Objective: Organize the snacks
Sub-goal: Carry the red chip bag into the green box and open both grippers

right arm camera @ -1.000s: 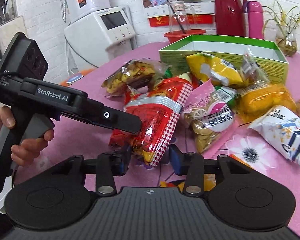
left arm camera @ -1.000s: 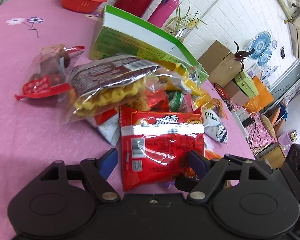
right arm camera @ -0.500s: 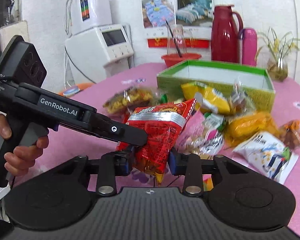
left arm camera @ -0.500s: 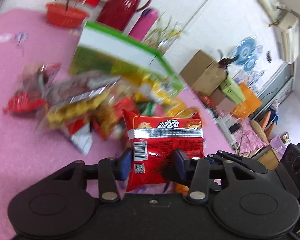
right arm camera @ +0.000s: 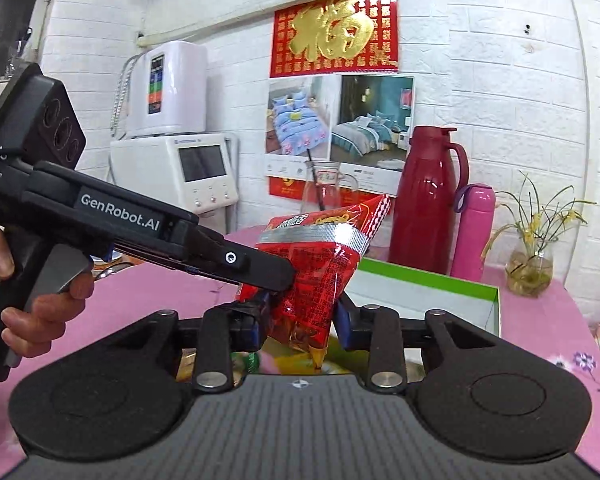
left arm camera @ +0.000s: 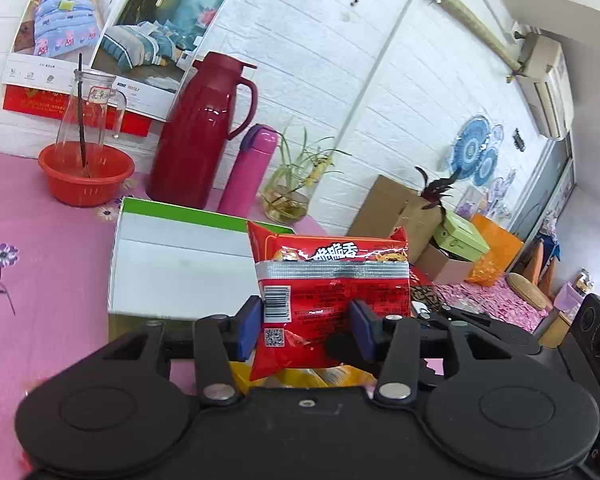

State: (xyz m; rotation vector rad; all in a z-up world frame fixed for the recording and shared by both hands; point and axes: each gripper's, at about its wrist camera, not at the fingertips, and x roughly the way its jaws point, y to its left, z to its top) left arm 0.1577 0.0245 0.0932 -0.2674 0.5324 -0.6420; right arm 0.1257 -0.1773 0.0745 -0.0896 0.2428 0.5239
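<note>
A red snack bag (left arm camera: 332,292) with a silver band is held up in the air by both grippers. My left gripper (left arm camera: 306,330) is shut on its lower part. My right gripper (right arm camera: 300,324) is shut on the same red bag (right arm camera: 320,272) at its bottom corner. The left gripper's body (right arm camera: 140,220) reaches in from the left in the right wrist view. The green box (left arm camera: 172,276) with a white inside stands open just behind and below the bag; it also shows in the right wrist view (right arm camera: 432,292). Other snack bags (left arm camera: 308,378) show only as yellow bits under the grippers.
A red thermos jug (left arm camera: 204,136), a pink bottle (left arm camera: 248,172), a potted plant (left arm camera: 292,192) and a red bowl (left arm camera: 86,172) with a glass jar stand at the table's far edge by the wall. The pink tablecloth (left arm camera: 40,300) lies to the left. Cardboard boxes (left arm camera: 400,212) lie beyond the table on the right.
Both grippers have lifted the red bag off the snack pile and up toward the green box. The left gripper shut on the bag one second ago.
</note>
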